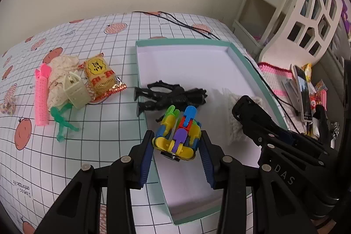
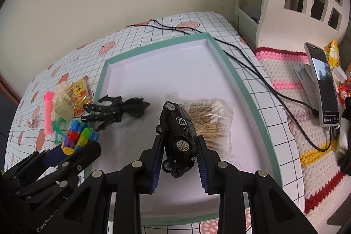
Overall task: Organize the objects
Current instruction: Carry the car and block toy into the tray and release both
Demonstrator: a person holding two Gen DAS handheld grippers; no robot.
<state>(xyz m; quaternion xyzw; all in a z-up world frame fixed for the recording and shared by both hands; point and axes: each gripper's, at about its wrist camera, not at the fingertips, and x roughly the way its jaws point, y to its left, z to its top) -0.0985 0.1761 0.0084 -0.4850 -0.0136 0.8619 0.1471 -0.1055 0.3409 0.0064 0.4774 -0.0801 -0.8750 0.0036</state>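
My left gripper (image 1: 176, 142) is shut on a multicoloured block toy (image 1: 178, 135), held over the left rim of the teal-edged white box (image 1: 182, 42). In the right wrist view that toy (image 2: 76, 135) sits at the left gripper's tip. My right gripper (image 2: 179, 144) is shut on a black toy car (image 2: 178, 135), tilted above the box floor (image 2: 158, 71). A black action figure (image 1: 171, 95) (image 2: 118, 111) lies across the box's left wall. A bag of cotton swabs (image 2: 208, 115) lies in the box beside the car; the right gripper partly covers this bag (image 1: 232, 124) in the left wrist view.
Left of the box lie a pink hair roller (image 1: 41, 98), a cream plastic piece (image 1: 76, 91), a yellow snack packet (image 1: 101, 78), a lace cloth (image 1: 61, 67) and a green figure (image 1: 62, 122). Black cables (image 2: 263, 82) run along the box's right side. A phone (image 2: 324, 89) stands on a crocheted mat (image 2: 291, 102).
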